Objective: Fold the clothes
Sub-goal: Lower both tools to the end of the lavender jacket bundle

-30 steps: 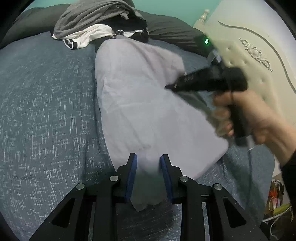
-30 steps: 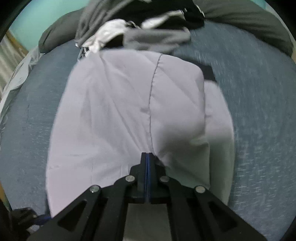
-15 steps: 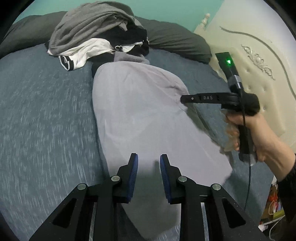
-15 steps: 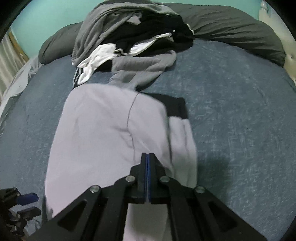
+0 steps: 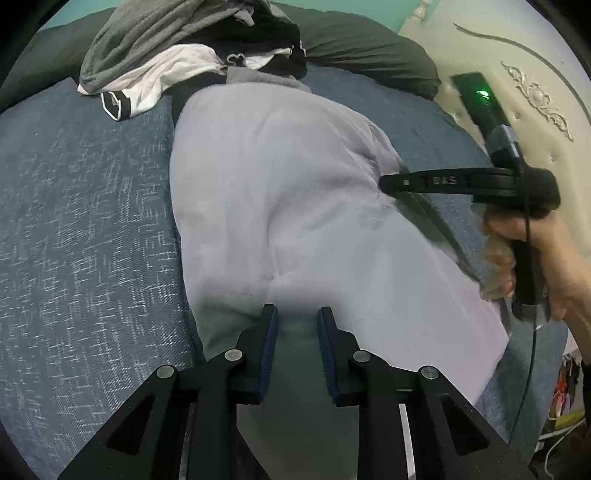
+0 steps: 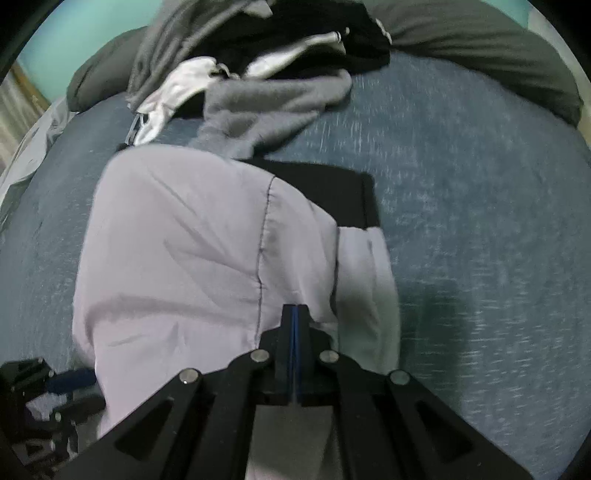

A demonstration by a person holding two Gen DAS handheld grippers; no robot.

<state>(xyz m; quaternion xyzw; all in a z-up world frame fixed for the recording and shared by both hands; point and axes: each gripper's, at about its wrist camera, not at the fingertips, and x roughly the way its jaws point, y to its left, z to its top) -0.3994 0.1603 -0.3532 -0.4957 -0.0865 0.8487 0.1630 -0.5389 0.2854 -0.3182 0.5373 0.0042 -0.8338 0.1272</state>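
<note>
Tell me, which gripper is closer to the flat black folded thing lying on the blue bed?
The right gripper. The flat black folded cloth lies just ahead of it, past the pale lilac garment. The left gripper holds the garment's far side.

The lilac garment (image 5: 295, 206) runs under both wrist cameras, its near edge hidden. Fabric between the left gripper (image 5: 295, 328) pads looks blurred, possibly pinched. The clothes pile (image 6: 258, 55) is cropped.

Blue-grey bedspread (image 5: 85, 229), dark pillow (image 5: 362, 40), cream carved headboard (image 5: 535, 85), teal wall (image 6: 74, 33)
</note>
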